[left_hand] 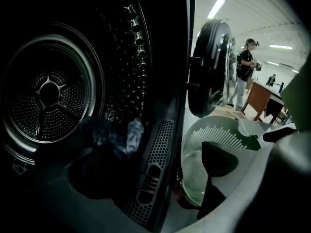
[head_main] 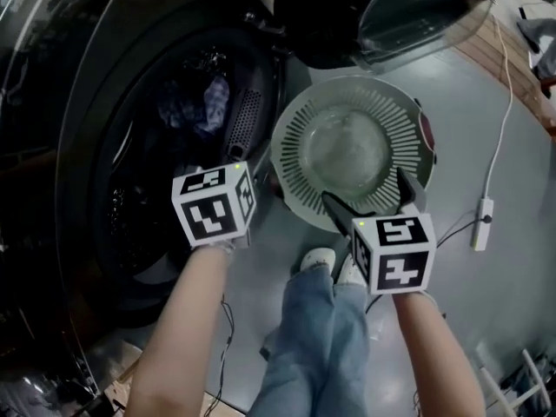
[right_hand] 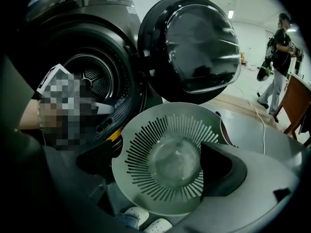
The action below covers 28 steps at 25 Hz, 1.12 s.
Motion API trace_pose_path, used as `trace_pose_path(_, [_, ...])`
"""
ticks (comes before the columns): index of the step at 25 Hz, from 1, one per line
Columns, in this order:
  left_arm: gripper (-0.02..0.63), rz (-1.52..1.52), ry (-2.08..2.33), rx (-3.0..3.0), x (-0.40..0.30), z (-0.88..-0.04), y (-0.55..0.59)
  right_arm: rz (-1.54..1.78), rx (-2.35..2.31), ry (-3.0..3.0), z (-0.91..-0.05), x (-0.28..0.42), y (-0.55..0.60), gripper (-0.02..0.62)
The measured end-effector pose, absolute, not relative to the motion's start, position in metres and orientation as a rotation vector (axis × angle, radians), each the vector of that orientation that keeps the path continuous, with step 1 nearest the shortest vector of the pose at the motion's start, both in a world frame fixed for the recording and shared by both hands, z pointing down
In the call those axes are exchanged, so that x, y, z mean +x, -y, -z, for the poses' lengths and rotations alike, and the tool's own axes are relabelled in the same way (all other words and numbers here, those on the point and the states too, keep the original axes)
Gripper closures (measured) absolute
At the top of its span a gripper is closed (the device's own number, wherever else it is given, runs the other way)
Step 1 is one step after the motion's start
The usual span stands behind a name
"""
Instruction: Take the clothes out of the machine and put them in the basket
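**Entry: both tongs empty, clothes in drum**

The left tongs are held at the mouth of the machine, jaws spread apart with nothing between them. The clothes, a dark blue and pale bundle, are seen low in the drum, just behind the perforated lint grille. They lie ahead of the left tongs and are not touched by them.

The right tongs are held over the basket, jaws likewise apart and empty. The basket is a pale round one with a slotted wall, and no clothes are seen in it. It stands on the floor surface, at the edge where the machine front meets it, below the open door. The clothes are well apart from the right tongs.
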<state>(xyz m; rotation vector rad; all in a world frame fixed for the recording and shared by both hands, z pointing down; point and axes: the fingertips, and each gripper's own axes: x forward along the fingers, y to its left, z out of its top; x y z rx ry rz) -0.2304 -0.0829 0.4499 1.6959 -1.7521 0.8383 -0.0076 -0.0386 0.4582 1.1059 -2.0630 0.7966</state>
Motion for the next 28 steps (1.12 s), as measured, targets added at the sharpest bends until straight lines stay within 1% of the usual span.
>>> trace_pose_path(4, [0.048, -0.769, 1.917, 1.712, -0.256, -0.441, 0.104, -0.775, 1.041, 2.093, -0.463, -0.027, 0.053, 0.029])
trace_pose_path(5, [0.074, -0.753, 1.949, 1.698, -0.262, -0.440, 0.107, -0.788, 1.036, 2.100, -0.463, -0.029, 0.057, 0.029])
trace_pose_path(6, [0.142, -0.735, 1.976, 1.672, -0.268, -0.439, 0.110, -0.802, 1.036, 2.105, -0.463, -0.031, 0.061, 0.029])
trace_pose_path(7, [0.247, -0.714, 1.998, 1.636, -0.274, -0.440, 0.112, -0.814, 1.040, 2.109, -0.462, -0.032, 0.065, 0.029])
trace_pose_path(8, [0.327, -0.698, 2.012, 1.596, -0.279, -0.443, 0.114, -0.822, 1.046, 2.114, -0.461, -0.033, 0.070, 0.029])
trace_pose_path(9, [0.346, -0.695, 2.018, 1.560, -0.283, -0.446, 0.115, -0.827, 1.051, 2.120, -0.461, -0.035, 0.074, 0.029])
trace_pose_path(10, [0.351, -0.710, 2.016, 1.536, -0.286, -0.451, 0.116, -0.831, 1.054, 2.124, -0.461, -0.036, 0.077, 0.029])
trace_pose_path(15, [0.354, -0.861, 1.938, 1.531, -0.294, -0.479, 0.134, -0.845, 1.050, 2.138, -0.465, -0.044, 0.085, 0.029])
trace_pose_path(21, [0.361, -0.885, 1.840, 1.460, -0.313, -0.501, 0.152, -0.838, 1.007, 2.174, -0.469, -0.056, 0.087, 0.029])
trace_pose_path(22, [0.373, -0.893, 1.817, 1.454, -0.315, -0.506, 0.153, -0.836, 1.003, 2.176, -0.470, -0.057, 0.088, 0.029])
trace_pose_path(23, [0.395, -0.909, 1.793, 1.443, -0.316, -0.512, 0.152, -0.836, 1.001, 2.178, -0.471, -0.058, 0.089, 0.029])
trace_pose_path(24, [0.432, -0.938, 1.765, 1.427, -0.318, -0.519, 0.150, -0.837, 0.999, 2.178, -0.473, -0.059, 0.089, 0.029])
trace_pose_path(26, [0.564, -1.036, 1.712, 1.398, -0.321, -0.533, 0.141, -0.846, 0.995, 2.178, -0.474, -0.061, 0.090, 0.029])
trace_pose_path(27, [0.588, -1.084, 1.697, 1.402, -0.321, -0.536, 0.138, -0.851, 0.993, 2.178, -0.475, -0.062, 0.090, 0.029])
trace_pose_path(28, [0.591, -1.122, 1.692, 1.418, -0.320, -0.535, 0.137, -0.855, 0.990, 2.179, -0.475, -0.062, 0.089, 0.029])
